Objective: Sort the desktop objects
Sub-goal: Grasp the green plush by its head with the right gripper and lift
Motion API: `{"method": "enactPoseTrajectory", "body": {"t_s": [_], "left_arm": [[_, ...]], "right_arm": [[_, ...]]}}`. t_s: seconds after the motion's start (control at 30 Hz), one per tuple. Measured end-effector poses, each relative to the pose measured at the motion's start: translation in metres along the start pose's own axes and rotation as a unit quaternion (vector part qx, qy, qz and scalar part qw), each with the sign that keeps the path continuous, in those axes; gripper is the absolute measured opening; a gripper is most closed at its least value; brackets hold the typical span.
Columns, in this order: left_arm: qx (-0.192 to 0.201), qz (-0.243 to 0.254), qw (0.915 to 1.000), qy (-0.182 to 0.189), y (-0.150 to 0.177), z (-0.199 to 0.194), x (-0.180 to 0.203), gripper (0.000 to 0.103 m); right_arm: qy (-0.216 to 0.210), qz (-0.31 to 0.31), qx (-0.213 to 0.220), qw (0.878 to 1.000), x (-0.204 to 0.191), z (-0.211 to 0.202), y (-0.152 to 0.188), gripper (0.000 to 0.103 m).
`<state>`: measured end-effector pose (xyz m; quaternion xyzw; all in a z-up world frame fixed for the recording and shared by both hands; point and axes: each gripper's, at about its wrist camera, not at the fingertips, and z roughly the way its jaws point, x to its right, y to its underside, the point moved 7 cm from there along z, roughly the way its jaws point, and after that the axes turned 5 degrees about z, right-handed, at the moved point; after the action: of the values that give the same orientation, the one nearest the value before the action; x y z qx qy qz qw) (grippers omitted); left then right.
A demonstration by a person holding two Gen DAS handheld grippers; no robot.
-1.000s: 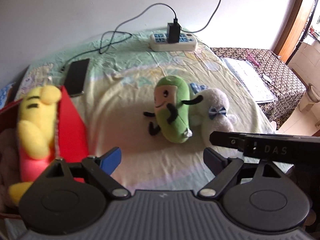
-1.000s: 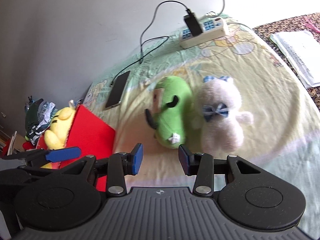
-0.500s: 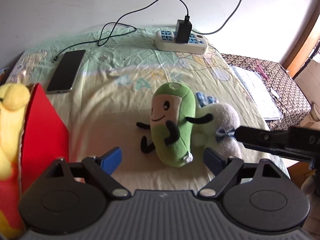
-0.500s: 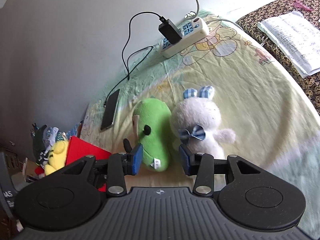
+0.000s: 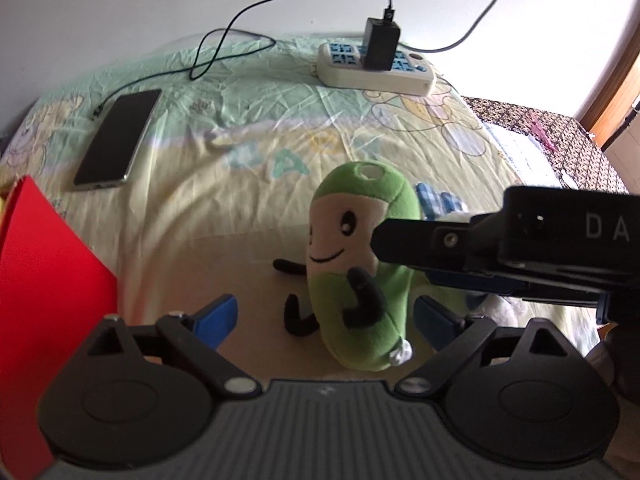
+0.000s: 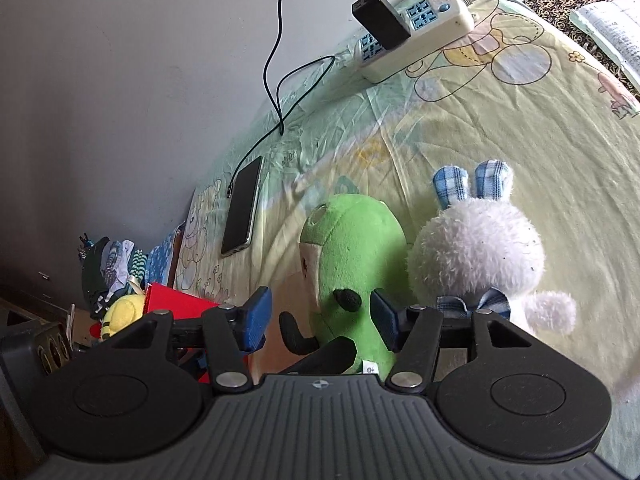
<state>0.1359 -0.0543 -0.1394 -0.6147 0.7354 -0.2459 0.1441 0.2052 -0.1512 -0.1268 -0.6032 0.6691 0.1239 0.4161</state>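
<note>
Right claw [image 6: 318, 322] spread, blue pads either side of the green plush toy [image 6: 352, 280]; right pad seems to touch its flank, left pad apart from it. Left claw [image 5: 324, 320] spread wide, low in front of the same toy, holding nothing; whether a pad touches it, cannot tell.

Red box [image 6: 176, 304] at left edge of the bed [image 6: 540, 128]: one yellow plush toy [image 6: 122, 314] sits in it.

Count: one green toy, mid-bed; one white rabbit toy [image 6: 480, 256] with checked blue ears, touching its right side. One phone [image 5: 118, 140] flat near far left, cable attached. One power strip [image 5: 376, 68] at far edge, one black charger [image 5: 380, 48] plugged in.
</note>
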Motion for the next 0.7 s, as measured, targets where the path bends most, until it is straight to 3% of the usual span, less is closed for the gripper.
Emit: {"method": "enactPoseTrajectory", "body": {"t_s": [0.33, 0.47, 0.6, 0.7], "left_arm": [[-0.012, -0.002, 0.9997, 0.019, -0.010, 0.022, 0.000, 0.092], [-0.031, -0.004, 0.9985, 0.044, -0.008, 0.034, 0.005, 0.077], [-0.041, 0.003, 0.9974, 0.059, -0.005, 0.039, 0.012, 0.061], [-0.040, 0.013, 0.9973, 0.060, -0.005, 0.038, 0.014, 0.060]], "right_arm": [[0.025, -0.018, -0.004, 1.000, 0.006, 0.027, -0.001, 0.065], [0.039, -0.048, -0.004, 0.998, 0.001, 0.032, 0.001, 0.064], [0.055, -0.075, -0.008, 0.996, 0.000, 0.034, 0.003, 0.052], [0.047, -0.057, -0.013, 0.997, 0.005, 0.032, 0.002, 0.049]]}}
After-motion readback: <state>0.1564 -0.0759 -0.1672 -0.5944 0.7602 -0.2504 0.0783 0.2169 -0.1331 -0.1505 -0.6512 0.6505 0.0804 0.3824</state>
